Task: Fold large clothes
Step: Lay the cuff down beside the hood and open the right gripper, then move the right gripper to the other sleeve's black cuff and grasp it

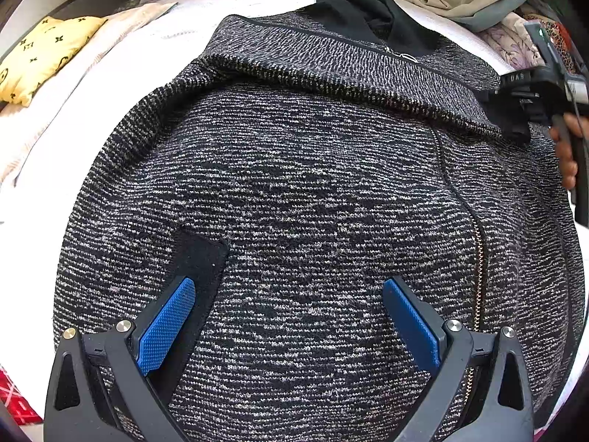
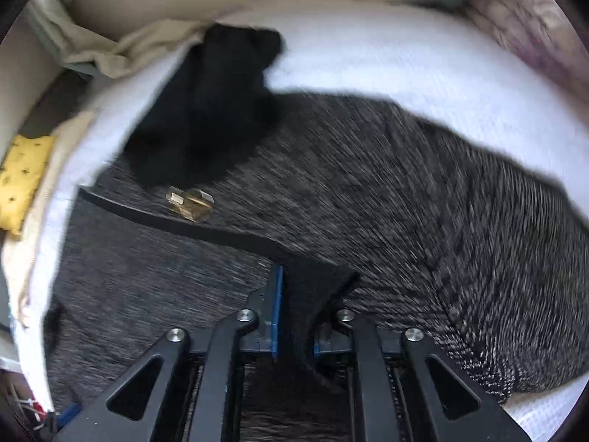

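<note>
Below left tool [image 1: 289,294], jacket [image 1: 294,184], spread flat

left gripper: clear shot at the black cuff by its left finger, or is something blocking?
Probably yes. The left gripper is open above the knit jacket, and the black cuff lies flat and uncovered right at its left finger. The right gripper is clamped elsewhere, on another black cuff.
</note>
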Demonstrator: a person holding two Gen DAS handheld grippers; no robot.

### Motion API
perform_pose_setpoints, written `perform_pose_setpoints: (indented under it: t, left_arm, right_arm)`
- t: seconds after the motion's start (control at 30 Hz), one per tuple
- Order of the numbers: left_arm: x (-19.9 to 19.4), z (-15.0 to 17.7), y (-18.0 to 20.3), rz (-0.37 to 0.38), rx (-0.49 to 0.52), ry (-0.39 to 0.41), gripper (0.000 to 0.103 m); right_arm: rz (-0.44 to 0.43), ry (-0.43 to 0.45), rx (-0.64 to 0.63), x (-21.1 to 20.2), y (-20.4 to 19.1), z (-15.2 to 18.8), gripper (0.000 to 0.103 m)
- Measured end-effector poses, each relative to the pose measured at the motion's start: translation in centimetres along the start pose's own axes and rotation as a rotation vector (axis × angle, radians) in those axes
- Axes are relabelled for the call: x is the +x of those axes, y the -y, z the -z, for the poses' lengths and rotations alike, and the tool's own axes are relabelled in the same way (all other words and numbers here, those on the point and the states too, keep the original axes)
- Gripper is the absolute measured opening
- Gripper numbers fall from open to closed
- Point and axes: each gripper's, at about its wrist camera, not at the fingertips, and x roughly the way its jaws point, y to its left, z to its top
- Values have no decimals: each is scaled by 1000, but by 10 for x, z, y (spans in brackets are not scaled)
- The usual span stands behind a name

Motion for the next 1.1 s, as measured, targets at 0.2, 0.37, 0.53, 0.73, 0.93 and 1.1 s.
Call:
perform_pose_setpoints:
  t: [0.2, 0.37, 0.53, 0.73, 0.93, 1.1]
  left_arm:
    - [-3, 2, 4, -4, 6, 8, 103]
    - [-8, 5, 5, 0, -4, 11, 103]
    - [-14, 9, 9, 0, -7, 21, 103]
    - [-16, 20, 17, -29, 7, 32, 103]
    - [-13, 27, 21, -48, 21, 50, 103]
    - [-13, 34, 27, -56, 34, 67, 103]
  right_arm:
    - [6, 70, 105, -24, 26, 9, 38]
    - [70, 159, -10, -70, 22, 36, 42]
    - [17, 156, -139, -105, 2, 101, 49]
    - [-12, 147, -186, -118, -4, 155, 56]
    - [-24, 104, -159, -107, 3, 179, 56]
    - [7, 85, -167, -96, 3, 183, 56]
